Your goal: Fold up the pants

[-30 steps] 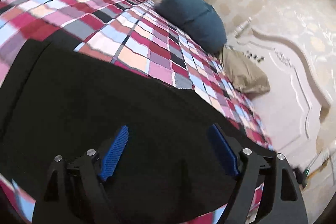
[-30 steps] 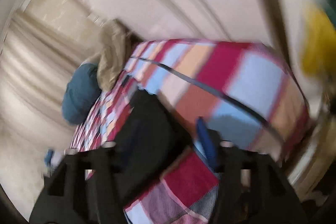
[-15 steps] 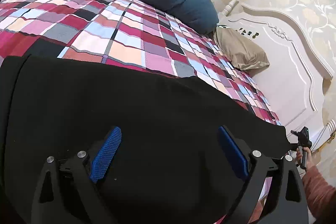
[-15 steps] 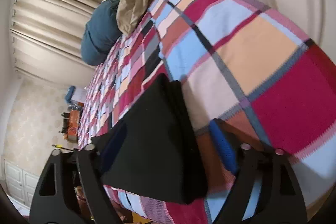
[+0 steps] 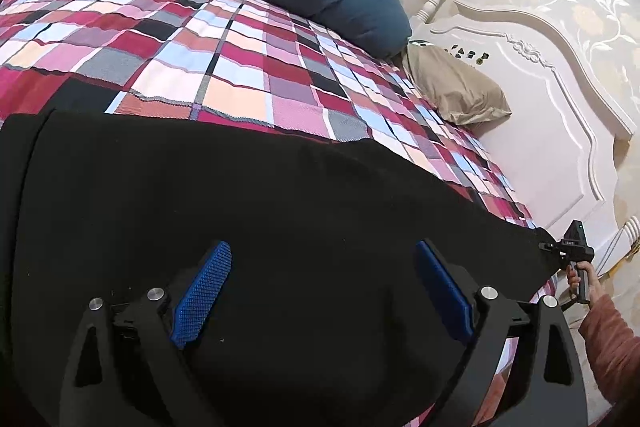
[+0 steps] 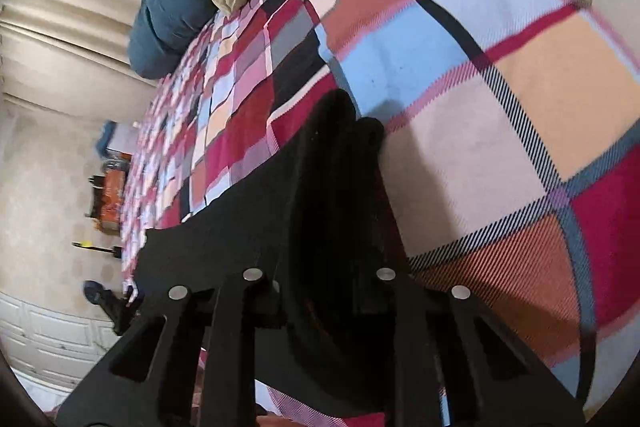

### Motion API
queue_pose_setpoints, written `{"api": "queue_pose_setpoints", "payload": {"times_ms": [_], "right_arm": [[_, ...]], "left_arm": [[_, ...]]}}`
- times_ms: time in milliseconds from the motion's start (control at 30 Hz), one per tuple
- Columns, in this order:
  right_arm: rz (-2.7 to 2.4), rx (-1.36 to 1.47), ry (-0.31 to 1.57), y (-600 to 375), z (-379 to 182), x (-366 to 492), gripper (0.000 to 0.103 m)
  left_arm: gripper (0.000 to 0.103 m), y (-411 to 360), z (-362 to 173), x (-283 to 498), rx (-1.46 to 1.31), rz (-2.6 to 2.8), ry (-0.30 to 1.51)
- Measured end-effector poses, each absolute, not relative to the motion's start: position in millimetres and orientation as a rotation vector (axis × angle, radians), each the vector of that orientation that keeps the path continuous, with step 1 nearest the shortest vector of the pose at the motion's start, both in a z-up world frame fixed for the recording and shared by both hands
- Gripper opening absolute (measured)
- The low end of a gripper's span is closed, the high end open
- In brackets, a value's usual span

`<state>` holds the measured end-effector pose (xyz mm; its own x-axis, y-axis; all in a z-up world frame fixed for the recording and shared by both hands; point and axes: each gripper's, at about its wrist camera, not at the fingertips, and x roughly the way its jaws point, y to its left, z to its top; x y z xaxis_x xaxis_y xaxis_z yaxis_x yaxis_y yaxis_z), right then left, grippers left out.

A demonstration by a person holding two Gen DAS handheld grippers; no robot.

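The black pants (image 5: 280, 227) lie spread on the plaid bed (image 5: 240, 75); the right gripper (image 6: 320, 267) is clenched on one end of them, its jaws drawn together. The left gripper (image 5: 320, 291) hovers released above the other end, so the grasp step seems half done: next it likely must clamp the fabric before folding

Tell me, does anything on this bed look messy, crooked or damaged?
Nothing looks damaged or spilled. The black pants lie spread flat on the plaid bedspread. The one uneven spot is their end at the right gripper, bunched into thick folds between its closed fingers. The left gripper is open above the cloth.
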<state>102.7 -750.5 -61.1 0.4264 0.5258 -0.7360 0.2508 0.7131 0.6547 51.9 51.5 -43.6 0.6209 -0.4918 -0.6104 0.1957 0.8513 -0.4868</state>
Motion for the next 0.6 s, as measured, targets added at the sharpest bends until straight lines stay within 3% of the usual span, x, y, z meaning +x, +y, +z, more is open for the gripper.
{"api": "queue_pose_setpoints", "payload": {"times_ms": [600], "right_arm": [[0.047,0.482,1.015,-634,93,99,0.019]], "left_arm": [[0.092,92,-33,35,-0.383,-0.309,0.769]]}}
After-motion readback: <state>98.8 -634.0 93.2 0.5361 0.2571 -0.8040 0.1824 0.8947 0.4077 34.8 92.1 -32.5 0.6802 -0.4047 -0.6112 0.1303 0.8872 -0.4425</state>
